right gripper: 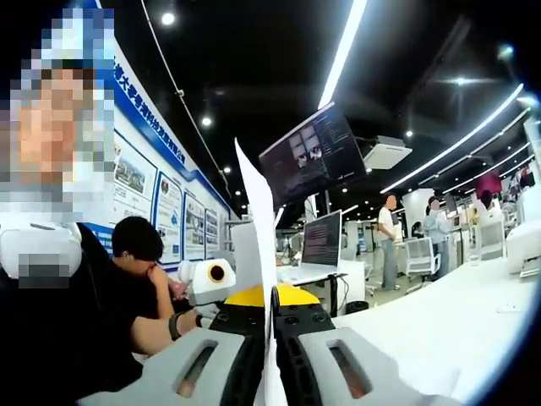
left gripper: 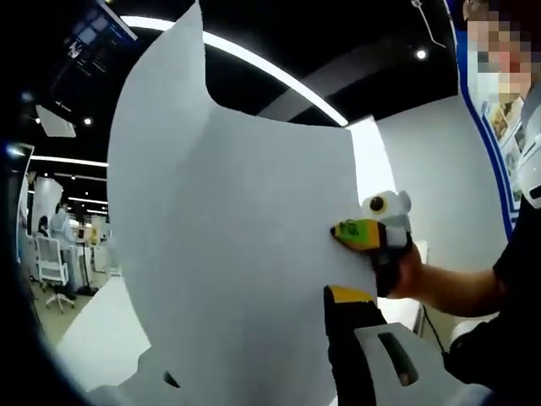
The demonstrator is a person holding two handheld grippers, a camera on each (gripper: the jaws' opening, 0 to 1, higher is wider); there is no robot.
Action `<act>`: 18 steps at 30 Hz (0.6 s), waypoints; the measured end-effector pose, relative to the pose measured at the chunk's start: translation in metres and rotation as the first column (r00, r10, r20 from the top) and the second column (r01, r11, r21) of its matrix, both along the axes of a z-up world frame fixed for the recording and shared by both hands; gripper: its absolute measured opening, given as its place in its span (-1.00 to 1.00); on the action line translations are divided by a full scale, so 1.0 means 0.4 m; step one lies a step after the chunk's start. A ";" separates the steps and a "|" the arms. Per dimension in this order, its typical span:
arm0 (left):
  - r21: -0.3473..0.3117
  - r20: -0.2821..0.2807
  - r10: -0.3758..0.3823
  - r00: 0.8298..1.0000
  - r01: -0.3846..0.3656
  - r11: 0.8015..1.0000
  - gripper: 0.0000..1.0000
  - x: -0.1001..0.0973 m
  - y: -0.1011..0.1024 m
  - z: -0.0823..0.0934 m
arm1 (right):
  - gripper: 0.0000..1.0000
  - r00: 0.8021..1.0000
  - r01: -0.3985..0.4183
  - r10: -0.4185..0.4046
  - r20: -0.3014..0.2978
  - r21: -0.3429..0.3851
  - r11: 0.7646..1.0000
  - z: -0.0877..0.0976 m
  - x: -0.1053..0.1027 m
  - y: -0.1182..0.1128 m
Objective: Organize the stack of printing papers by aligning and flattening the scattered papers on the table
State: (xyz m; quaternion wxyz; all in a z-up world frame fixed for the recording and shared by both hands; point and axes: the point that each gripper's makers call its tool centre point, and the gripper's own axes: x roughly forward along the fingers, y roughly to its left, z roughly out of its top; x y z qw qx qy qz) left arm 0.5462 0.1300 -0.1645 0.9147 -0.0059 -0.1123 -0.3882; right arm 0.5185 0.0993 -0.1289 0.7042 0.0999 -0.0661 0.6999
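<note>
Both jaws' tips on upright paper (left gripper: 228,254) edges.

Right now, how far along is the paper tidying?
Done: sheets are gathered off the table. In hand: the papers are held upright in the air, the right gripper shut on their edge, the left gripper at their lower edge. Left: squaring the edges and laying the stack flat on the table.

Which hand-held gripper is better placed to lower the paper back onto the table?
Probably the right hand-held gripper: its jaws are shut on the paper edge. How the left hand-held gripper stands is unclear.
</note>
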 end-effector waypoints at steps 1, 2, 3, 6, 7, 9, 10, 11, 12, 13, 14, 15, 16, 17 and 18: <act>0.001 0.001 0.000 1.000 0.000 1.000 -0.32 0.000 -0.001 0.001 | -1.00 1.000 0.001 -0.001 0.001 0.000 1.000 0.000 -0.001 -0.001; 0.002 0.004 0.000 1.000 0.000 1.000 -0.33 -0.001 -0.001 0.002 | -1.00 1.000 0.001 -0.001 0.001 0.000 1.000 0.000 -0.001 -0.001; 0.002 0.005 0.000 1.000 0.000 1.000 -0.34 -0.001 -0.002 0.003 | -1.00 1.000 0.001 -0.001 0.001 -0.001 1.000 0.000 -0.001 -0.002; 0.002 0.012 -0.003 1.000 0.003 1.000 -0.40 -0.004 -0.003 0.008 | -1.00 1.000 0.007 -0.007 0.000 -0.001 1.000 0.000 0.002 -0.004; 0.003 0.012 -0.003 1.000 0.003 1.000 -0.41 -0.005 -0.004 0.008 | -1.00 1.000 0.009 -0.009 0.001 -0.002 1.000 0.000 0.003 -0.005; 0.005 0.016 -0.003 1.000 0.003 1.000 -0.44 -0.006 -0.005 0.010 | -1.00 1.000 0.013 -0.013 0.002 -0.002 1.000 0.000 0.004 -0.006; 0.006 0.018 -0.002 1.000 0.002 1.000 -0.45 -0.006 -0.006 0.010 | -1.00 1.000 0.014 -0.014 0.003 -0.002 1.000 0.001 0.004 -0.006; 0.008 0.019 -0.002 1.000 0.002 1.000 -0.45 -0.006 -0.006 0.010 | -1.00 1.000 0.016 -0.016 0.003 -0.003 1.000 0.000 0.005 -0.006; 0.012 0.018 0.000 1.000 0.000 1.000 -0.46 -0.005 -0.007 0.009 | -1.00 1.000 0.019 -0.019 0.006 -0.004 1.000 0.000 0.005 -0.006; 0.014 0.017 0.002 1.000 -0.002 1.000 -0.47 -0.004 -0.007 0.009 | -1.00 1.000 0.021 -0.021 0.008 -0.007 1.000 -0.001 0.006 -0.006; 0.018 0.018 0.004 1.000 -0.004 1.000 -0.49 -0.004 -0.007 0.008 | -1.00 1.000 0.025 -0.024 0.010 -0.011 1.000 -0.003 0.007 -0.006; 0.020 0.019 0.004 1.000 -0.005 1.000 -0.51 -0.004 -0.007 0.008 | -1.00 0.999 0.029 -0.029 0.014 -0.013 0.999 -0.004 0.009 -0.006; 0.022 0.019 0.004 1.000 -0.004 1.000 -0.53 -0.004 -0.007 0.008 | -1.00 0.999 0.034 -0.034 0.017 -0.017 0.999 -0.006 0.010 -0.006; 0.023 0.019 0.003 1.000 -0.004 1.000 -0.54 -0.004 -0.007 0.007 | -1.00 0.999 0.038 -0.038 0.020 -0.020 0.999 -0.008 0.012 -0.007; 0.022 0.019 0.003 1.000 -0.003 1.000 -0.56 -0.004 -0.007 0.007 | -1.00 0.999 0.041 -0.041 0.021 -0.021 0.999 -0.008 0.014 -0.007</act>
